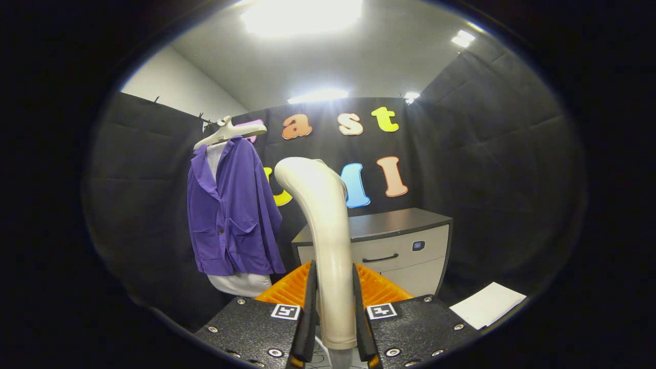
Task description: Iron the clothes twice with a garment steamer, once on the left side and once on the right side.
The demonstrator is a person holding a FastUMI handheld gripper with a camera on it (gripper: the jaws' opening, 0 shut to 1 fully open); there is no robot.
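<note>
The gripper (333,307) is holding the cream-coloured, curved plastic garment steamer (325,246) by its handle. Both fingers are pressing against the handle, one on each side, so the fingers are clamped on the steamer. The steamer is standing upright between the fingers, and its upper end is bending over toward the far side, where the head is facing away from the camera.

Beyond the fingers and to the left of the steamer, a purple short-sleeved jacket with buttons and front pockets (230,210) is hanging on a pale plastic hanger (228,131). A white garment (240,283) is hanging under the jacket, and its hem is showing below the jacket's lower edge. The jacket is hanging well apart from the steamer head, against the black cloth wall.

Behind the steamer and slightly to the right, a low cabinet with a dark top and light grey drawer fronts (394,241) is standing against the back wall. An orange ribbed object (376,289) is lying just ahead of the fingers, partly hidden by them. A white sheet (487,305) is lying on the floor to the right of the cabinet.
</note>
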